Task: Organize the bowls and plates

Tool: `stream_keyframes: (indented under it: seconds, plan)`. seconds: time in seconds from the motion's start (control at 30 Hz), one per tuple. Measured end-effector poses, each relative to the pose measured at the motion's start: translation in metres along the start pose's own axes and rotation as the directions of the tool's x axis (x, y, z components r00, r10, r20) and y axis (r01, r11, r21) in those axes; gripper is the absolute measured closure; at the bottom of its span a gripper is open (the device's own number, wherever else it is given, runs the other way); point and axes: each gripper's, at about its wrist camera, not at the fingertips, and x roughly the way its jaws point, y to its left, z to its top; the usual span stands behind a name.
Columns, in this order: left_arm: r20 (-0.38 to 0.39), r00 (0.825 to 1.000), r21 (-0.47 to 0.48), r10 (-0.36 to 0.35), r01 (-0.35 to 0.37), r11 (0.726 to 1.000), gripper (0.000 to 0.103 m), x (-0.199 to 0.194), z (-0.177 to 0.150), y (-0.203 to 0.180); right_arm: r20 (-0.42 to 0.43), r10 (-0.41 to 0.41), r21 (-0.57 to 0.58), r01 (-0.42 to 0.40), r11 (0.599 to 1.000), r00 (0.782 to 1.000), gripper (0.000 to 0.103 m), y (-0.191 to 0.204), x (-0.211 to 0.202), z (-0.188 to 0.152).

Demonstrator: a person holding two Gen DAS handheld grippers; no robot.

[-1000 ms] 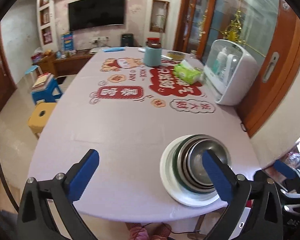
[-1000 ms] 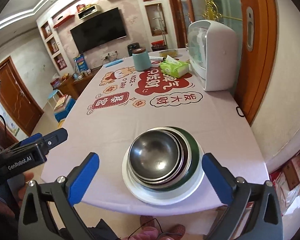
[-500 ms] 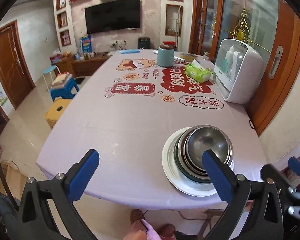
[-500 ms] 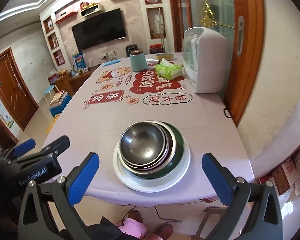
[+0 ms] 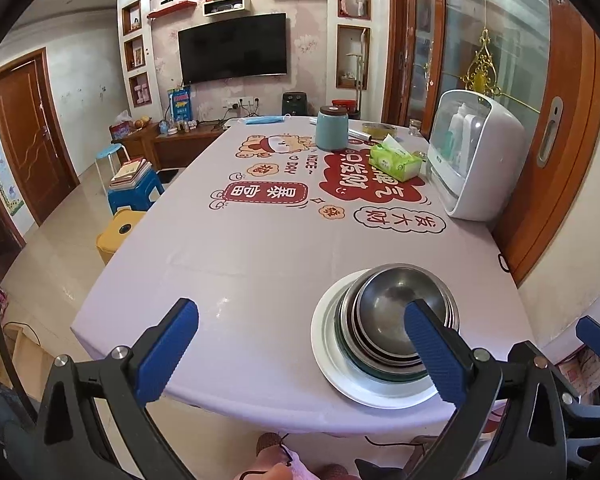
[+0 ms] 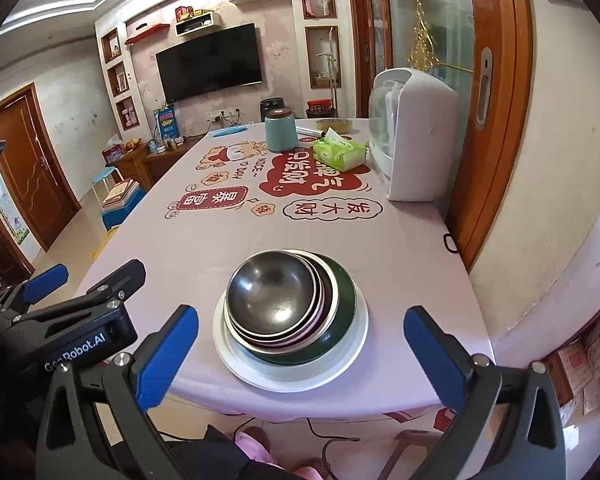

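Near the table's front edge sits a white plate (image 6: 352,356) with a dark green bowl (image 6: 342,300) on it and several steel bowls (image 6: 272,294) nested inside. The left wrist view shows the same white plate (image 5: 328,350) and steel bowls (image 5: 396,304) at lower right. My left gripper (image 5: 300,344) is open and empty, held back from the table edge, its right finger overlapping the stack in view. My right gripper (image 6: 300,344) is also open and empty, hanging just in front of the stack without touching it. The left gripper's body (image 6: 72,328) appears at the left of the right wrist view.
A lilac printed tablecloth (image 5: 268,248) covers the table. At the far end stand a teal canister (image 5: 332,128), a green tissue pack (image 5: 396,162) and a white domed appliance (image 5: 476,152). Blue and yellow stools (image 5: 134,196) stand on the floor to the left. A wooden door frame (image 6: 492,120) runs along the right.
Both grippers have drawn back and risen from the table, so the stack looks smaller and farther. The stack itself has not moved, and both grippers stayed open.
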Motion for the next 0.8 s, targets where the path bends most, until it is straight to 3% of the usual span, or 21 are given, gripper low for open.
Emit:
stream_keyframes:
  seconds: [0.8]
  plan:
    - [0.04, 0.999, 0.02, 0.018, -0.019, 1.0, 0.001, -0.005, 0.01, 0.003, 0.016, 0.012, 0.02, -0.012, 1.0, 1.0, 0.0, 0.006, 0.002, 0.008]
